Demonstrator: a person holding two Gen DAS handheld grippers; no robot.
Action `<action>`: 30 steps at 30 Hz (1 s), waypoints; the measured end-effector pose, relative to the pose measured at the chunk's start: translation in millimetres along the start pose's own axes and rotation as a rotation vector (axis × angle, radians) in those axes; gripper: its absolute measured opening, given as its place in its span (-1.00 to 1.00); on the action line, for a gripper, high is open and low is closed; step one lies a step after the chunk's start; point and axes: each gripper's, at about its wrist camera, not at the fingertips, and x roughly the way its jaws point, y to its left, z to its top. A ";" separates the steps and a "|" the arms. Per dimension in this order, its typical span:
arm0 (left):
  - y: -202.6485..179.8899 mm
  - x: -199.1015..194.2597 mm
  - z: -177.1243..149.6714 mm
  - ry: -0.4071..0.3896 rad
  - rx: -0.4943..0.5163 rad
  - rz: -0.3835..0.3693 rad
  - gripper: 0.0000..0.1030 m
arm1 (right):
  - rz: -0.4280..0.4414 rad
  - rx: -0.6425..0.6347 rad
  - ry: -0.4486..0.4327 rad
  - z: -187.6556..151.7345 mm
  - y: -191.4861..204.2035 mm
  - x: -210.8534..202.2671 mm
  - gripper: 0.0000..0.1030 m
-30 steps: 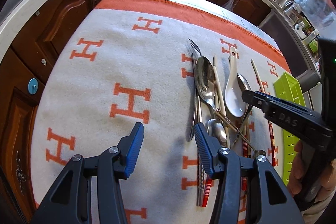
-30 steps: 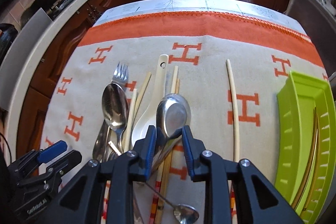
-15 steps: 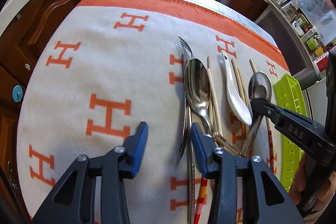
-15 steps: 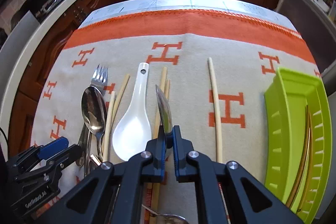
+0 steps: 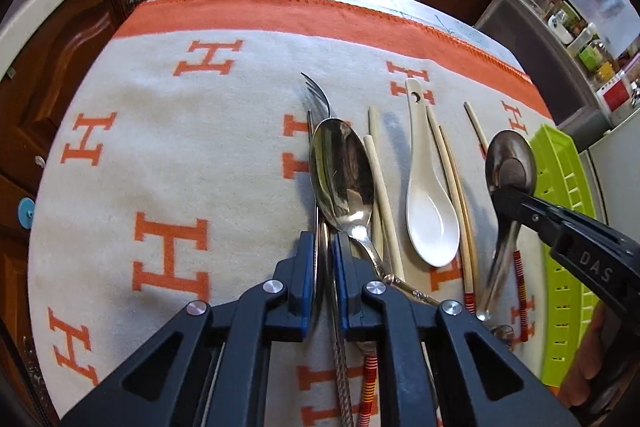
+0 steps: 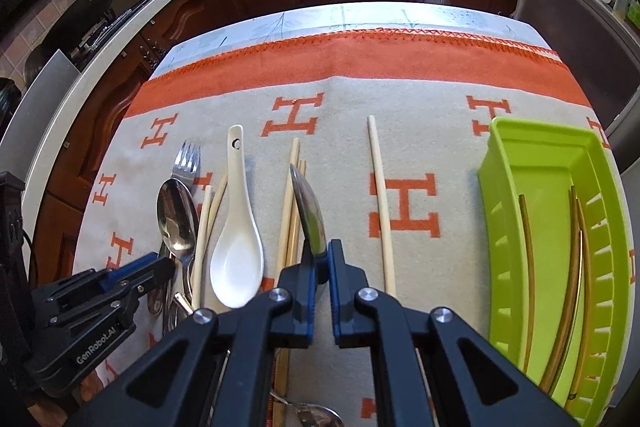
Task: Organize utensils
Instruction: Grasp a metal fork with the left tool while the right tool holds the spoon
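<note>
The utensils lie side by side on an orange-and-cream blanket (image 5: 168, 155) spread over the counter (image 6: 360, 17). The left tongs (image 5: 322, 259) have just been closing and now pinch the thin metal handles beside the big steel spoon (image 5: 342, 175), next to the fork (image 5: 316, 95). The right tongs (image 6: 320, 267) grip a smaller steel spoon (image 6: 310, 215) by its neck, its bowl turned edge-on above the chopsticks (image 6: 290, 211). A white soup spoon (image 6: 236, 227) rests between the two pairs of tongs. A green tray (image 6: 556, 267) sits at the right, holding golden chopsticks (image 6: 566, 307).
</note>
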 end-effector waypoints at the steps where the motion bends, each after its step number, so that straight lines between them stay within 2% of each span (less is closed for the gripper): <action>1: -0.5 0.0 -0.2 -0.005 -0.003 -0.001 -0.89 | 0.005 0.007 -0.001 -0.4 -1.7 -1.1 -0.90; 5: 7.1 -3.6 -1.0 -0.025 -0.049 -0.017 -0.98 | 0.009 0.021 -0.007 -2.2 -6.4 -4.6 -0.90; 9: 23.7 -9.8 -5.6 -0.042 -0.092 0.012 -0.99 | 0.011 0.036 -0.010 -4.5 -11.3 -8.2 -0.90; 18: 43.2 -28.6 -28.0 -0.069 -0.151 0.006 -1.00 | 0.056 0.081 -0.017 -14.9 -20.0 -24.1 -0.90; 25: 29.0 -62.5 -32.0 -0.137 -0.120 0.000 -1.00 | 0.073 0.082 -0.038 -22.0 -20.8 -44.7 -0.90; 30: 17.0 -68.8 -39.8 -0.124 -0.083 0.011 -1.00 | 0.085 0.106 -0.032 -28.2 -26.2 -50.6 -0.90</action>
